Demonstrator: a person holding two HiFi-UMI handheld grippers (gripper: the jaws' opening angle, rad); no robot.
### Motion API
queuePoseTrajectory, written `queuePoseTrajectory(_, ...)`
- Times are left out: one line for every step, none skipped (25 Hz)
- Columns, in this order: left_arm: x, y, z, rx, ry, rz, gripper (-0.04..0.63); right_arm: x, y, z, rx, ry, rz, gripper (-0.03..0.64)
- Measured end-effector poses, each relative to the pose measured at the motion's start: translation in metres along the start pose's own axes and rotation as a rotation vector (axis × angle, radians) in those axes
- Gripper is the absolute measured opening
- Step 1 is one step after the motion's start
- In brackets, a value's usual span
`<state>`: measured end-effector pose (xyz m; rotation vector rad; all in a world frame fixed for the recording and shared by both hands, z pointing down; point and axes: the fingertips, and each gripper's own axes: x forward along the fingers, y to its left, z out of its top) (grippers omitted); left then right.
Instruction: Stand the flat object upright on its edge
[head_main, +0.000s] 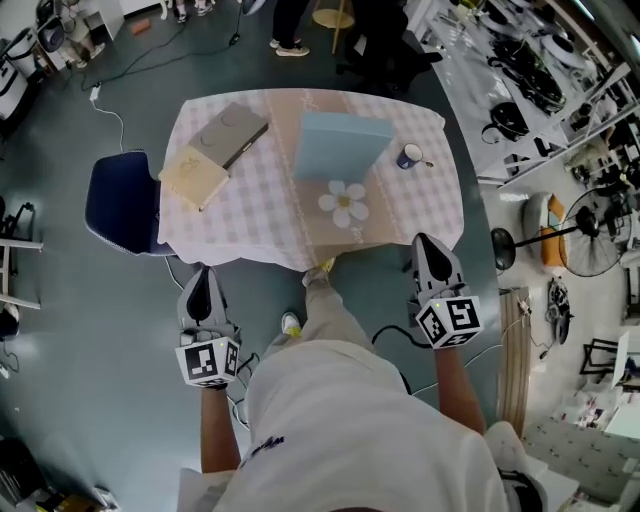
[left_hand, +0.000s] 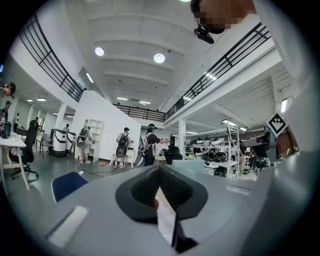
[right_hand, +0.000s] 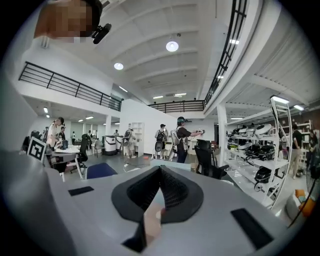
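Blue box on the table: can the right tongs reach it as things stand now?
Probably yes. The right tongs, shut, hover at the table's near edge, and only a flat flower mat lies between them and the blue box. The mug stands off to the side.

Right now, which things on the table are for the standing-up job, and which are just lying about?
For the job: probably the light blue flat box; left gripper; right gripper, both shut.
Lying about: grey book; tan book; mug; blue chair.
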<state>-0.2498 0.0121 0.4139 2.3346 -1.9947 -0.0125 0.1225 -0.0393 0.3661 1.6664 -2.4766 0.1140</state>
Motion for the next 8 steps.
queuePoseTrajectory(-0.001,-0.001,-0.004,-0.006,0.004,0.002,0.002,-0.001,0.002,-0.002,-0.026,0.011,0.007,0.003)
queuePoseTrajectory(-0.003,-0.003,-0.010,-0.012,0.011,0.005,0.002,-0.001,0.002,-0.004,-0.053,0.023,0.015,0.003)
queuePoseTrajectory(-0.004,-0.004,-0.018,-0.012,0.019,0.010,0.002,0.000,0.002,-0.007,-0.077,0.035,0.025,0.003)
queuePoseTrajectory(-0.004,-0.002,-0.027,-0.002,0.028,0.020,0.002,0.003,0.000,-0.012,-0.093,0.049,0.039,0.004)
queuePoseTrajectory(-0.004,0.003,-0.038,0.015,0.040,0.036,0.002,0.008,-0.004,-0.017,-0.091,0.067,0.054,0.003)
queuePoseTrajectory(-0.003,0.010,-0.048,0.037,0.054,0.056,0.002,0.013,-0.012,-0.025,-0.067,0.089,0.067,0.003)
queuePoseTrajectory(-0.002,0.018,-0.060,0.058,0.071,0.080,0.002,0.017,-0.023,-0.034,-0.025,0.114,0.077,0.003)
queuePoseTrajectory(-0.002,0.027,-0.072,0.080,0.089,0.104,0.002,0.022,-0.034,-0.044,0.026,0.141,0.085,0.003)
